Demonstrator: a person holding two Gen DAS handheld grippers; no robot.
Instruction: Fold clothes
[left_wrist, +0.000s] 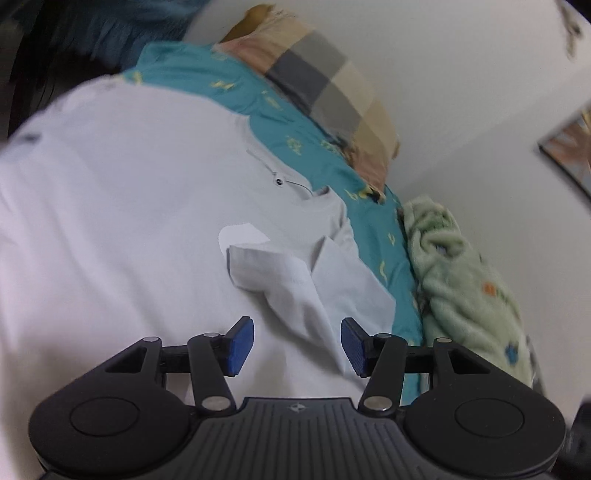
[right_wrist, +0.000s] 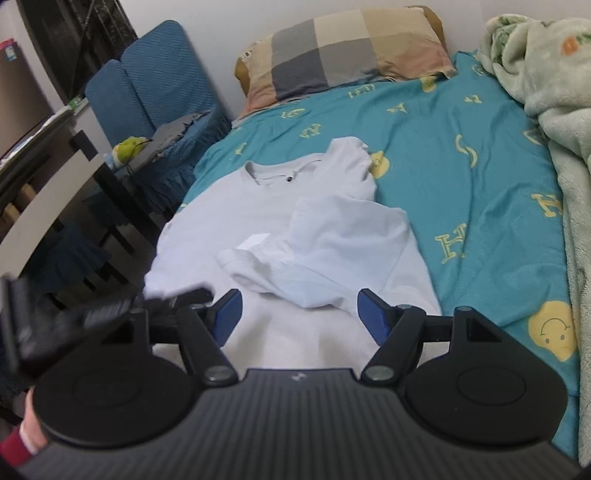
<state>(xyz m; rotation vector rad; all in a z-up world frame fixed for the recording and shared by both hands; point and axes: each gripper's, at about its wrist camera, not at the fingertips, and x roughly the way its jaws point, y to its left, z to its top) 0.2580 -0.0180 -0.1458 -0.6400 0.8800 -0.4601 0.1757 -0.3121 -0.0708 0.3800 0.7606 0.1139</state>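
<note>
A white T-shirt (right_wrist: 258, 214) lies on the teal bed sheet (right_wrist: 461, 166), collar toward the pillow. Its right side and sleeve (right_wrist: 325, 251) are folded over onto the body. The shirt fills the left wrist view (left_wrist: 110, 221), with the folded sleeve (left_wrist: 288, 280) in the middle. My left gripper (left_wrist: 297, 345) is open and empty, just above the shirt near the folded sleeve. My right gripper (right_wrist: 297, 317) is open and empty, over the shirt's lower part. The left gripper's body shows blurred at the left of the right wrist view (right_wrist: 92, 317).
A checked pillow (right_wrist: 347, 51) lies at the head of the bed. A green fleece blanket (right_wrist: 554, 92) is bunched along the right side. A blue chair (right_wrist: 147, 96) and a dark table (right_wrist: 55, 177) stand left of the bed. A white wall is behind.
</note>
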